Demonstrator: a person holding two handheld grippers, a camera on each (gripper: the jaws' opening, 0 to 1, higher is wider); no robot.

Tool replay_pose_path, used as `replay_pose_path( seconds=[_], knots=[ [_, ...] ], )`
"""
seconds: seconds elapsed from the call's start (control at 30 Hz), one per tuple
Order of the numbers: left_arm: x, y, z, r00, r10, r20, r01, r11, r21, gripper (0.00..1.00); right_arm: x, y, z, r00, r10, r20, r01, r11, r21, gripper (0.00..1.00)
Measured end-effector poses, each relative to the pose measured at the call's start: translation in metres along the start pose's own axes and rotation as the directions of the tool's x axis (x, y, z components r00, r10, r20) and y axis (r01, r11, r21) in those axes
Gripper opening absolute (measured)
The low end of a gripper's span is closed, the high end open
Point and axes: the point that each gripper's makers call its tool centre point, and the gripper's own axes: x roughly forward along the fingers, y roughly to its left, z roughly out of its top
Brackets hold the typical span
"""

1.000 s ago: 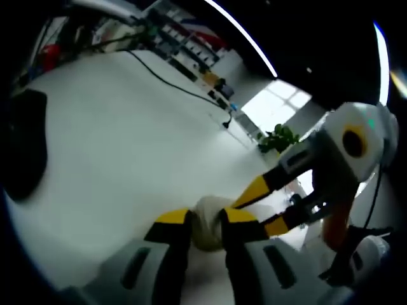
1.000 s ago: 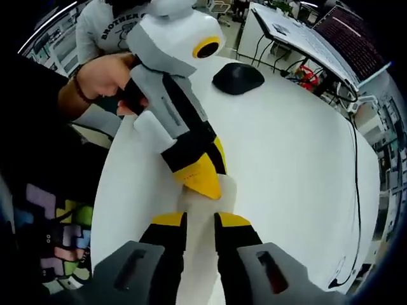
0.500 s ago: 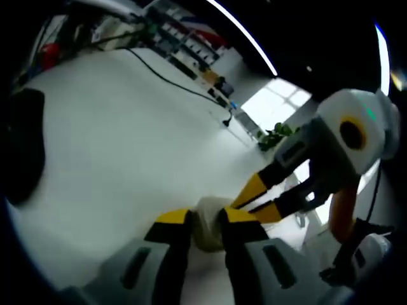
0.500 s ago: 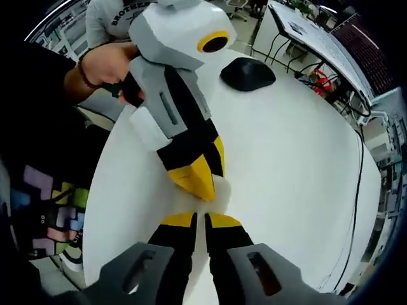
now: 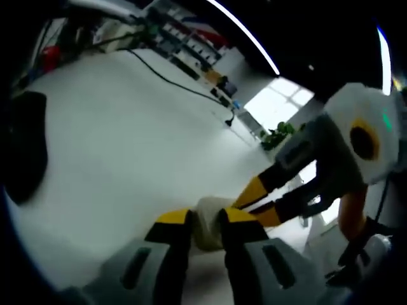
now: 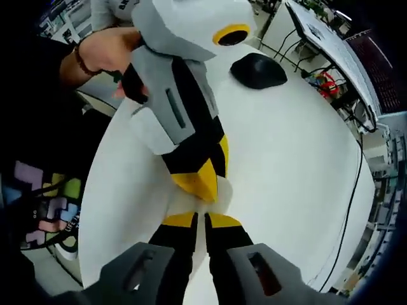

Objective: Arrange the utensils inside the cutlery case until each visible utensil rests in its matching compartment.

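A cream, soft-looking rolled bundle (image 5: 207, 206), apparently the cutlery case, lies on the white table (image 5: 127, 140). My left gripper (image 5: 205, 219) is shut on it, one yellow tip on each side. The right gripper (image 5: 262, 203) comes in from the right, its tips at the bundle's far side. In the right gripper view my right gripper (image 6: 200, 221) has its jaws drawn almost together on a pale edge of the bundle (image 6: 224, 194). The left gripper (image 6: 202, 184) points down at it from above and hides most of the bundle. No utensils can be made out.
A black mouse-like object (image 5: 25, 146) (image 6: 257, 70) lies further off on the table. A black cable (image 5: 172, 82) runs across the far side. A person's hand (image 6: 105, 54) holds the left gripper at the table's edge (image 6: 102, 165). Shelves and desks stand beyond.
My right gripper's jaws, open around the bundle a second ago, have drawn together on it. The left gripper keeps its hold. Both views have shifted slightly.
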Motion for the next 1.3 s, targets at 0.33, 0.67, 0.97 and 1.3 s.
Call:
replay_pose_path(
  seconds=[0.33, 0.67, 0.97, 1.3],
  knots=[
    [-0.002, 0.000, 0.001, 0.999, 0.036, -0.005, -0.036, 0.998, 0.045, 0.19, -0.004, -0.002, -0.012, 0.991, -0.011, 0.135, -0.007, 0.991, 0.130, 0.08],
    [-0.001, 0.002, 0.004, 0.999, 0.050, -0.013, -0.049, 0.996, 0.080, 0.18, -0.023, 0.016, -0.093, 0.983, -0.087, 0.163, 0.044, 0.967, 0.251, 0.10],
    [-0.001, 0.001, 0.004, 0.999, 0.042, -0.003, -0.041, 0.996, 0.083, 0.18, -0.044, 0.042, -0.145, 0.985, -0.111, 0.128, 0.063, 0.941, 0.333, 0.11],
    [-0.002, 0.002, 0.006, 0.999, 0.031, 0.008, -0.032, 0.997, 0.073, 0.19, -0.036, 0.063, -0.163, 0.995, -0.056, 0.078, 0.027, 0.941, 0.338, 0.14]
  ],
)
